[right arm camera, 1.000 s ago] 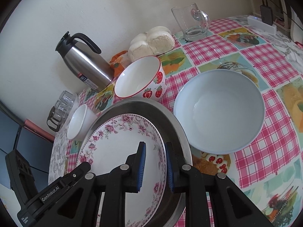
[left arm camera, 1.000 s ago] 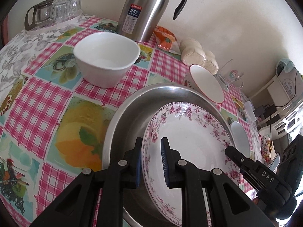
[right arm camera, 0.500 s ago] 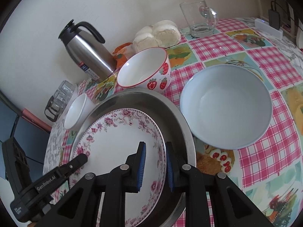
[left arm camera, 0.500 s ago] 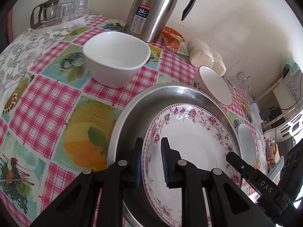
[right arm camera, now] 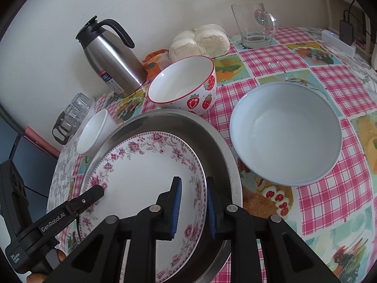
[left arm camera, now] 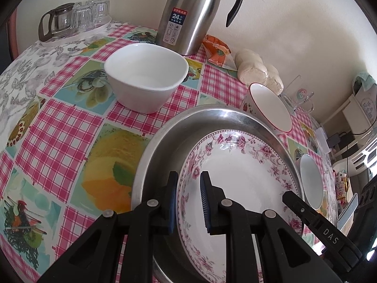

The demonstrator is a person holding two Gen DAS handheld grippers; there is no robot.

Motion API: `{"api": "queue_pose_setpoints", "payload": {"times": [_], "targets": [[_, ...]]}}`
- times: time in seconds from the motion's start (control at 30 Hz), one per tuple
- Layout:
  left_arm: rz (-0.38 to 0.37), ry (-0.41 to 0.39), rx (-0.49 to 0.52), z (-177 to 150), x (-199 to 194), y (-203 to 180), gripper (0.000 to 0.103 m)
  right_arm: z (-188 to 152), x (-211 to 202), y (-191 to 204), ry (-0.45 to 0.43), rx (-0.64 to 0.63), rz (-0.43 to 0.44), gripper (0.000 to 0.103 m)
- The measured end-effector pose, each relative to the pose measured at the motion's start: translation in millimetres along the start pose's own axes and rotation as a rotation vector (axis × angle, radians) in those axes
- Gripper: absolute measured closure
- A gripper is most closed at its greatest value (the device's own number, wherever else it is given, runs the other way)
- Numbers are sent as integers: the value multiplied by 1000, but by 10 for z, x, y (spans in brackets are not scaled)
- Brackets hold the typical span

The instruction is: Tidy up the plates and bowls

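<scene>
Compared with a second ago, both wrist views have tipped back a little: the steel jug [left arm camera: 198, 14] now shows almost to its lid at the top of the left view, and the glass mug [right arm camera: 255, 24] stands whole at the upper right of the right view. The grips themselves have not changed.

The left gripper [left arm camera: 188, 200] straddles the near rim of the floral plate [left arm camera: 238, 179] at bottom centre, one blue pad outside, one inside — whether the pads truly bite the rim is hard to judge from here. The right gripper [right arm camera: 192, 208] straddles the opposite edge of the same plate the same way. The plate lies inside the steel basin [right arm camera: 212, 129], low in both frames.

Counted: one plate, one basin, three bowls — a white bowl [left arm camera: 146, 82] at centre left of the left view, a strawberry bowl [right arm camera: 183, 85] just behind the basin, and a pale blue bowl [right arm camera: 285, 132] beside the basin at right in the right view.

Around them, on the checked tablecloth [left arm camera: 59, 122]: a bag of buns [right arm camera: 200, 41], an orange packet [left arm camera: 216, 50], and a tray of glasses [left arm camera: 77, 18] at upper left.
</scene>
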State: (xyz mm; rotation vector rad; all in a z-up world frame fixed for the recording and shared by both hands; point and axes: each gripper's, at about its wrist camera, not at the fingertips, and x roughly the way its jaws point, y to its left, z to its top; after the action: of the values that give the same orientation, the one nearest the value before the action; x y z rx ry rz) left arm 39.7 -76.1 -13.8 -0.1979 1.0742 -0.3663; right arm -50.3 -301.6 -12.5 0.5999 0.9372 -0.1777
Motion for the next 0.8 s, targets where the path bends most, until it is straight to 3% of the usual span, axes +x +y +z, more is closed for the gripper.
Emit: {"api": "queue_pose_setpoints", "payload": {"times": [0.4, 0.53, 0.8], "targets": [[1, 13, 0, 20, 14, 24, 83, 0, -1, -5, -2, 0, 4, 81], [-13, 41, 19, 29, 31, -43, 63, 1, -12, 8, 10, -8, -6, 80], [-17, 33, -13, 53, -53, -9, 59, -10, -57, 25, 9, -37, -17, 73]]}}
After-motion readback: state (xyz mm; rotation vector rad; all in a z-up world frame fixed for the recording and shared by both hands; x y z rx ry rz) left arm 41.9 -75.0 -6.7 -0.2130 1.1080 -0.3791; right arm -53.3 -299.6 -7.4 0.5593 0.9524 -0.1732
